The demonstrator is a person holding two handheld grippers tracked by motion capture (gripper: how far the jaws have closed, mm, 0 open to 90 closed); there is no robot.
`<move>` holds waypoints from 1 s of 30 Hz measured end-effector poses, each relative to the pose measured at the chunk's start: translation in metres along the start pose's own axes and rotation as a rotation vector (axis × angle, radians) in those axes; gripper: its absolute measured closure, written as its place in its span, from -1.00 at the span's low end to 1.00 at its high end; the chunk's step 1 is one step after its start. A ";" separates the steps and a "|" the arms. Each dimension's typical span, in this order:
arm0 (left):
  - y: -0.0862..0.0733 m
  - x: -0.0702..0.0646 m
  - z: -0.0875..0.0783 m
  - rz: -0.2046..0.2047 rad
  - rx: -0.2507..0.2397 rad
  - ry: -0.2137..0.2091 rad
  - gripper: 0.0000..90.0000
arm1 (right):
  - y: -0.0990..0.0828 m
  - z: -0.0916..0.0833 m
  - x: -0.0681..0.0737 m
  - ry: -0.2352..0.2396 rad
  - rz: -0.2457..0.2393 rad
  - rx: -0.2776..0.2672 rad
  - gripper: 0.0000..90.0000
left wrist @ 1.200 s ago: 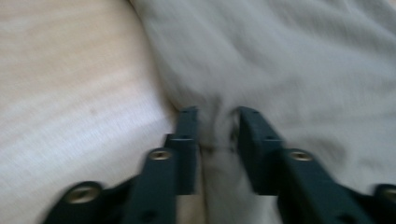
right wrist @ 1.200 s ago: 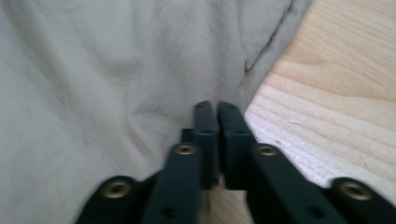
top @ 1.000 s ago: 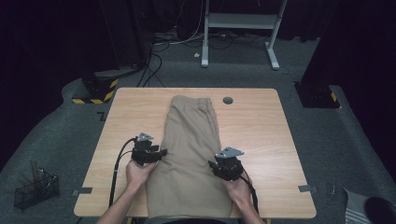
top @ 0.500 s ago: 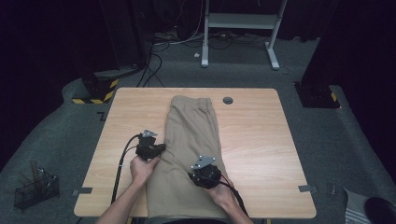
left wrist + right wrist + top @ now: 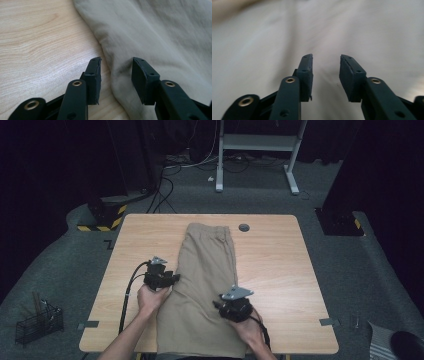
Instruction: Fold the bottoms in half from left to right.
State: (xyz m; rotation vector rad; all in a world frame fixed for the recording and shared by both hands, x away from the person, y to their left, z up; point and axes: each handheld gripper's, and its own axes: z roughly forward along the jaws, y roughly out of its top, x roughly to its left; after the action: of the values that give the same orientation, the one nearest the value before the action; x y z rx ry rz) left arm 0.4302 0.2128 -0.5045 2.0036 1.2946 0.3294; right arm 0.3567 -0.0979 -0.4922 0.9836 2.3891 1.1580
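Khaki cotton shorts (image 5: 205,285), folded lengthwise into one long strip, lie down the middle of the pale wooden table (image 5: 280,270), waistband at the far end and hem at the person's edge. The left gripper (image 5: 172,280) sits at the strip's left edge about halfway along; its jaws have just been opening and now stand partly apart, straddling the rolled fabric border without pinching it. The right gripper (image 5: 220,306) hovers over the near part of the cloth, its jaws also just reopened to a moderate gap with nothing between the pads. The work looks like smoothing or preparing a cross-fold, and to do it well each claw should catch the full thickness of the edge, both layers together, at matching positions so the fold comes out square rather than skewed. Looking along the left gripper (image 5: 116,61), its own view reveals the soft double edge of the shorts (image 5: 155,32) running between the pads and bare wood grain beside it, detail lost from above. From the right gripper (image 5: 326,58) the fabric appears motion-blurred. Overhead, by contrast, one sees the whole strip, a small dark round grommet (image 5: 244,227) in the tabletop and a wire basket (image 5: 37,322) on the floor.
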 end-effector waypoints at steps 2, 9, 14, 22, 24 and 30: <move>-0.002 -0.001 0.002 0.003 0.012 0.000 0.39 | 0.005 0.000 -0.020 -0.063 0.084 -0.008 0.33; -0.010 -0.008 0.005 0.044 0.017 0.041 0.65 | 0.007 0.034 -0.052 -0.163 0.129 0.117 0.64; -0.015 -0.004 -0.002 0.053 0.020 0.081 0.59 | 0.004 0.032 -0.058 -0.175 0.115 0.155 0.71; -0.007 -0.014 0.003 0.025 -0.048 0.025 0.11 | 0.025 0.030 -0.074 -0.167 0.174 0.080 0.46; -0.009 -0.015 0.009 0.033 -0.026 0.036 0.09 | 0.031 0.044 -0.075 -0.188 0.166 0.105 0.49; -0.015 -0.013 0.010 0.091 -0.040 0.107 0.09 | 0.025 0.060 -0.092 -0.268 0.142 0.175 1.00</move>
State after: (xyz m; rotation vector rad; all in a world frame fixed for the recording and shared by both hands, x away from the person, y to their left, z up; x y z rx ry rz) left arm 0.4192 0.2008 -0.5202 2.0383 1.2532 0.5080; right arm 0.4660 -0.1173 -0.5123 1.2945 2.2617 0.8103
